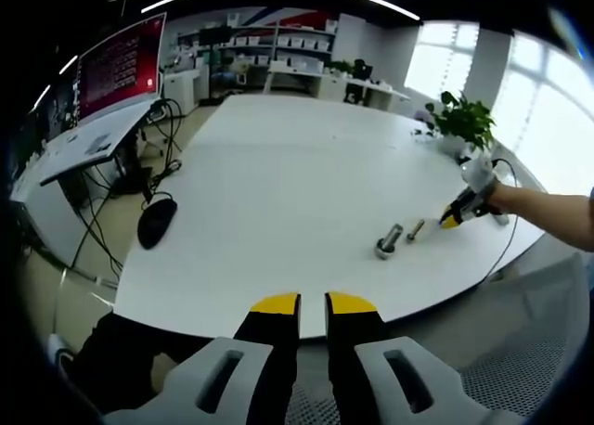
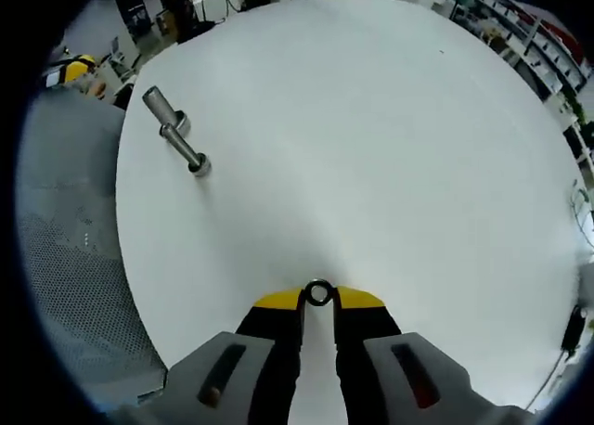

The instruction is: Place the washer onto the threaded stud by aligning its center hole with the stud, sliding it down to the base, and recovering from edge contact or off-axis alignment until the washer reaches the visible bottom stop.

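Note:
My right gripper (image 2: 318, 300) is shut on a small metal washer (image 2: 318, 293), held between its yellow tips low over the white table (image 2: 371, 137). Two metal studs lie ahead to the left, near the table's edge: a thicker one (image 2: 164, 111) and a thinner one (image 2: 186, 151) close beside it. In the left gripper view the thicker stud (image 1: 389, 241) and the thinner stud (image 1: 415, 228) sit at the right, with the right gripper (image 1: 457, 215) just beyond them in a person's hand. My left gripper (image 1: 313, 304) hovers off the table's near edge, jaws close together with nothing between them.
A black mouse (image 1: 156, 221) lies at the table's left edge above hanging cables. A monitor (image 1: 121, 65) stands on a side desk, and a potted plant (image 1: 461, 119) at the far right. Grey mesh (image 2: 65, 258) lies beside the table.

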